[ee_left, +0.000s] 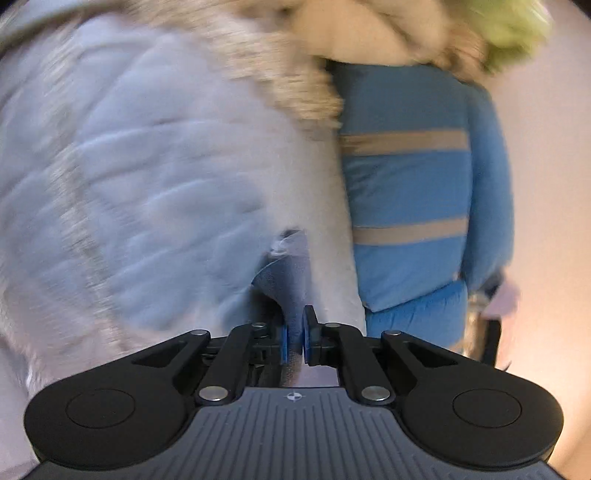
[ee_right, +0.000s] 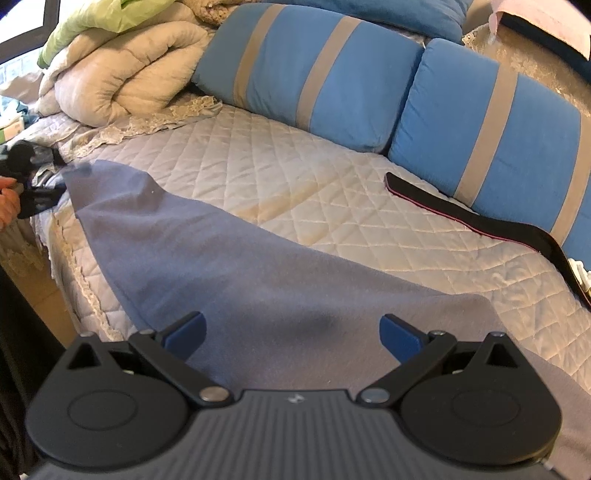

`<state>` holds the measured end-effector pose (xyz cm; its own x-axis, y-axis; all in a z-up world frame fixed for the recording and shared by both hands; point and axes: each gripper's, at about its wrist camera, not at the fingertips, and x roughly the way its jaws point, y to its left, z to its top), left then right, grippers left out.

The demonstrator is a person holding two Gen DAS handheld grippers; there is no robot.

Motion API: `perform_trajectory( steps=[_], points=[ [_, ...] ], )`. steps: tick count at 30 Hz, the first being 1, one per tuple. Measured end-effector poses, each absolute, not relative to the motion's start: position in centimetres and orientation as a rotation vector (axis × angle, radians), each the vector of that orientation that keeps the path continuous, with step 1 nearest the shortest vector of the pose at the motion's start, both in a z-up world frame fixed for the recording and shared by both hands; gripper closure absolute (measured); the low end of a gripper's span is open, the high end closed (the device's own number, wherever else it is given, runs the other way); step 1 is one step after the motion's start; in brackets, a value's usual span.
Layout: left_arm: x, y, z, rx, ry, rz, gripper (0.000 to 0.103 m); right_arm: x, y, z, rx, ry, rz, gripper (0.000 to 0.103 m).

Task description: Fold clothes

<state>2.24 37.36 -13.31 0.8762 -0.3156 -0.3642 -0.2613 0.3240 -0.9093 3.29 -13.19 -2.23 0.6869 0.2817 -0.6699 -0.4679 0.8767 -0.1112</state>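
A grey-blue garment (ee_right: 236, 266) lies spread across the near part of a bed, running from its left edge, where one corner is drawn out to a point, down to the lower right under the right gripper. The cloth is flat with a few soft creases, and its far edge runs slantwise over the bedding.

The left gripper (ee_left: 294, 334) is clenched on a fold of that same cloth, the blue pads pressed together with the fabric standing up between them. From the right wrist camera it shows at the far left edge of the bed, dark and blurred, at the garment's pointed corner, with part of a hand (ee_right: 7, 203) behind it. The right gripper (ee_right: 291, 330) hangs above the near end of the garment with its jaws spread wide and nothing between them.

No containers can be made out.

The garment rests on a pale quilted bedspread (ee_right: 295, 173) stitched in diamonds, with a lace trim along its left side. Two blue pillows with tan stripes (ee_right: 306, 70) lean along the far side of the bed. A long black strap with a pink edge (ee_right: 480, 221) lies on the quilt just in front of the right-hand pillow. A rolled beige comforter (ee_right: 125, 74) sits at the far left corner, with a light green cloth (ee_right: 96, 18) on top of it.
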Motion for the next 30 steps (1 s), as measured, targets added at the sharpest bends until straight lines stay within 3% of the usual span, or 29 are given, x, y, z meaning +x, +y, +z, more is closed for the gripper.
perform_trajectory(
  steps=[7, 11, 15, 20, 22, 24, 25, 30],
  points=[
    [3.5, 29.3, 0.5, -0.763, 0.523, -0.221, 0.096, 4.0, -14.1, -1.7, -0.255, 0.71, 0.367, 0.0],
    [4.7, 22.2, 5.9, -0.593, 0.57, -0.354, 0.096, 4.5, -15.3, -1.0, -0.203, 0.719, 0.335, 0.0],
    [6.2, 14.4, 7.7, -0.446, 0.66, -0.458, 0.096, 4.4, -16.2, -0.4, -0.184, 0.707, 0.317, 0.0],
    [7.0, 6.1, 5.9, -0.258, 0.767, -0.533, 0.095, 3.8, -17.3, 0.1, -0.187, 0.69, 0.304, 0.0],
    [7.1, 3.9, 4.7, -0.214, 0.837, -0.542, 0.088, 3.5, -17.6, 0.2, -0.204, 0.682, 0.295, 0.0],
    [7.5, 2.8, 3.9, -0.205, 0.888, -0.563, 0.069, 3.2, -17.9, 0.4, -0.227, 0.669, 0.282, 0.0],
    [7.5, 2.6, 3.7, -0.215, 0.898, -0.577, 0.066, 3.1, -18.0, 0.4, -0.24, 0.664, 0.278, 0.0],
    [7.7, 4.5, 4.3, -0.236, 0.852, -0.552, 0.039, 2.8, -18.4, -0.3, -0.285, 0.68, 0.273, 0.0]
  ],
)
